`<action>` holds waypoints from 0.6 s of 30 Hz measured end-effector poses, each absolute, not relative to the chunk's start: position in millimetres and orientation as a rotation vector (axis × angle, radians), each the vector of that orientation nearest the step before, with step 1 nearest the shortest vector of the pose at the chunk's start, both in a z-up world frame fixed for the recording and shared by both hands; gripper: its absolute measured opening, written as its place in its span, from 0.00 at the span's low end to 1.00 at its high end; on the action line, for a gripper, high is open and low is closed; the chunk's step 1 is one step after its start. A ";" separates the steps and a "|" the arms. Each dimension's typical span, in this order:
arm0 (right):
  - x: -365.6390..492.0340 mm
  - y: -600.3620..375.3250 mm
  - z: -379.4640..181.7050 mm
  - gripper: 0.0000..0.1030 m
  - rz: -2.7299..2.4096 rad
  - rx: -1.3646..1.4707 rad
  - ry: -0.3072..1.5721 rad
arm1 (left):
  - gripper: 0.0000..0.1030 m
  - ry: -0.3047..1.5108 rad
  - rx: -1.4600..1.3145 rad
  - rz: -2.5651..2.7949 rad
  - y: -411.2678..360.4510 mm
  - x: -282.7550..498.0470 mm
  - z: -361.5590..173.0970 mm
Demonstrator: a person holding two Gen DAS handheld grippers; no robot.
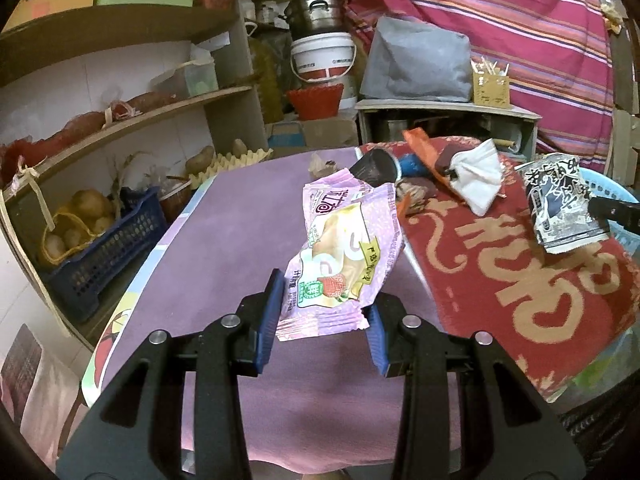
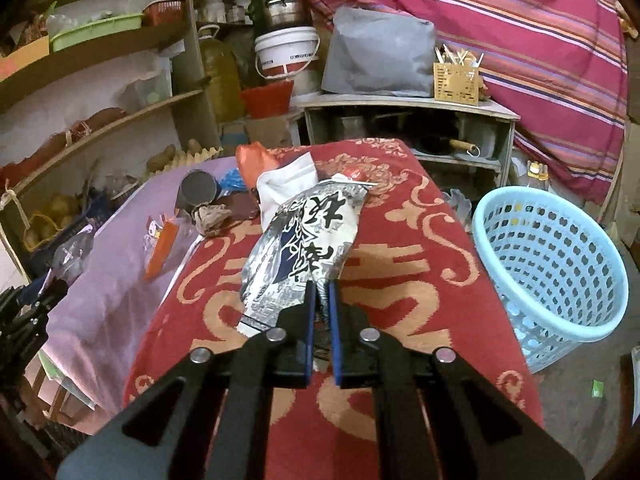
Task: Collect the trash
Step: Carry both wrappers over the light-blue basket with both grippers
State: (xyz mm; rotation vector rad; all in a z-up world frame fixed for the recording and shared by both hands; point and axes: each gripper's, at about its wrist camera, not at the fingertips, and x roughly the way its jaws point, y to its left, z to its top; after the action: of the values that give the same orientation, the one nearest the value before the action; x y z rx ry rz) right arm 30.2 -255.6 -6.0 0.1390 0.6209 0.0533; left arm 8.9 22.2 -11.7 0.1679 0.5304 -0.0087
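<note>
I've got the pink wrapper [image 1: 344, 256] pinched in my left gripper [image 1: 320, 320] and the black-and-white packet [image 2: 304, 240] clamped in my right gripper [image 2: 321, 320], both lifted off the table [image 1: 224, 240], probably bound for the blue basket [image 2: 552, 264].

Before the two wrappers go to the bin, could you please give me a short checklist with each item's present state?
1. Left gripper shut on the pink wrapper: ok.
2. Right gripper shut on the black-and-white wrapper: ok, though it holds only the edge.
3. Both wrappers lifted off the table: ok.
4. Blue basket upright, mouth open: ok.
5. Basket has room inside: cannot tell; its bottom is hidden.
6. All trash collected: not ok; the white tissue and the orange wrapper remain on the table.
</note>
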 end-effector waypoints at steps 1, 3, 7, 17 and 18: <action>29.7 -256.8 -5.4 0.07 0.059 0.142 0.619 | 0.36 0.525 0.170 -0.014 19.2 8.0 -9.9; 28.7 -258.2 -5.1 0.07 0.069 0.145 0.620 | 0.36 0.518 0.171 -0.026 14.7 7.3 -6.8; 23.0 -263.6 0.3 0.07 0.084 0.147 0.603 | 0.36 0.507 0.175 -0.063 -4.2 7.9 -0.4; 19.7 -323.0 33.5 0.07 0.026 0.144 0.545 | 0.36 0.466 0.204 -0.143 -78.8 35.5 17.4; 20.8 -336.0 35.9 0.07 0.003 0.146 0.543 | 0.36 0.462 0.206 -0.154 -88.8 39.6 19.1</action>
State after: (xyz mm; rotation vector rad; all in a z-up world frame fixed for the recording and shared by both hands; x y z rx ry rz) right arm 20.8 -336.0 35.9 0.1457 0.5431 0.0029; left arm 39.6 -88.8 19.1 0.2062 0.4619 -0.1539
